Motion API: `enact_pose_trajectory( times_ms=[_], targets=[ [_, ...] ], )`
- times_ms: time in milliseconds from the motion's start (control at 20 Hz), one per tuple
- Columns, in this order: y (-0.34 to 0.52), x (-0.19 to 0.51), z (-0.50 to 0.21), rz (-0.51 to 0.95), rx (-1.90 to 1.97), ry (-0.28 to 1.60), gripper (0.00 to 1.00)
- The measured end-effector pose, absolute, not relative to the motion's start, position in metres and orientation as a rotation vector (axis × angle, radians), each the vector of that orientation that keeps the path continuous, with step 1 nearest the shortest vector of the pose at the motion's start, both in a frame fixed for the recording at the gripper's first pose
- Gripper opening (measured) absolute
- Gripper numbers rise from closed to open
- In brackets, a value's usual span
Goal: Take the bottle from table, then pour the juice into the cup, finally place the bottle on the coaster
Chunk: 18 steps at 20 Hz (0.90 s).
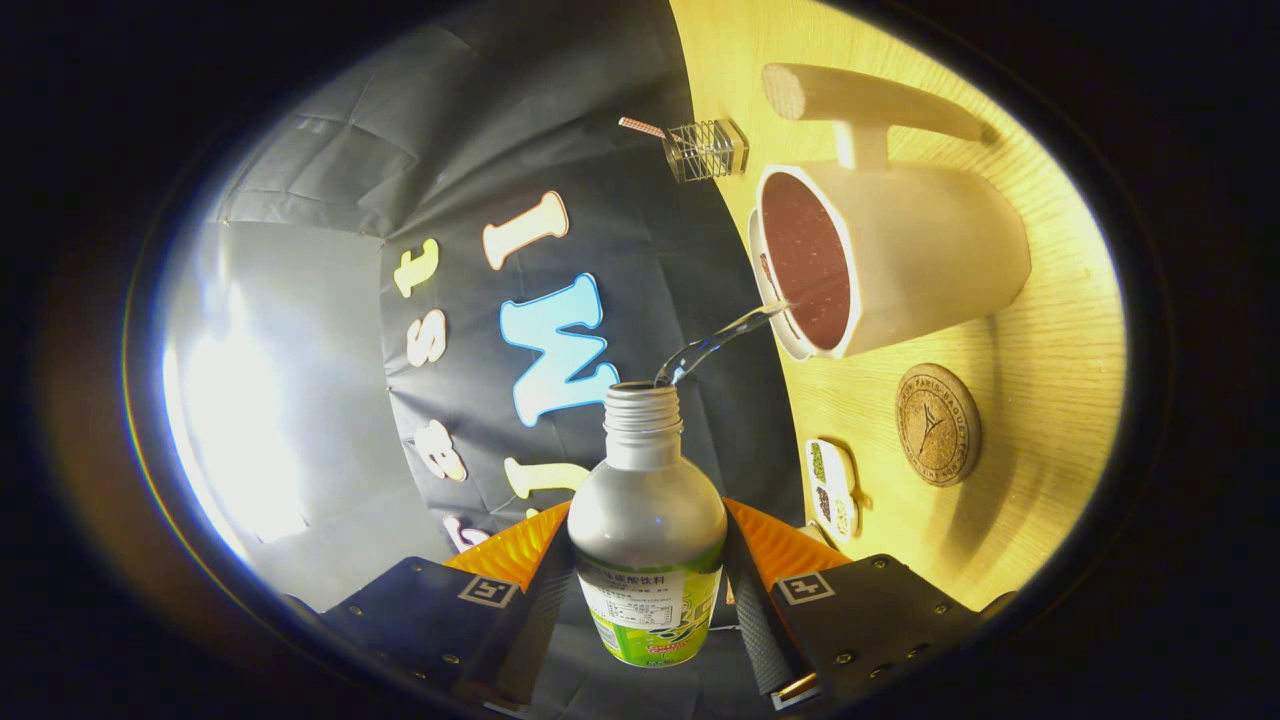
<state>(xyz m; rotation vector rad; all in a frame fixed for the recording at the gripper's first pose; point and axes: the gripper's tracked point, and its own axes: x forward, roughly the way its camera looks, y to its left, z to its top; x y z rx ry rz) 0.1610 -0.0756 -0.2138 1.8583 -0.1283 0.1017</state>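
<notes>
My gripper [648, 560] is shut on a silver bottle [648, 510] with a green label, one finger pressing each side of its body. The view is rolled over, so the wooden table [1050, 500] stands on edge beside the bottle. The bottle's open threaded neck points toward a white mug [920, 255] with a long handle. A thin clear stream [715, 345] runs from the bottle's mouth to the mug's rim. The mug's inside looks dark red. A round cork coaster [937, 424] lies on the table just beside the mug, beyond my fingers.
A small wire holder [706, 150] with a stick in it stands on the table past the mug. A small white dish [832, 488] with dark and green contents sits near the table's edge, close to my fingers. The booth's black cloth wall hangs behind the bottle.
</notes>
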Motion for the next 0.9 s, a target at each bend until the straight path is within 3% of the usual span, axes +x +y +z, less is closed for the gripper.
enact_pose_trajectory(
  times_ms=[900],
  targets=[
    [-0.082, 0.158, -0.199, 0.140, 1.997, -0.250, 0.79]
  ],
)
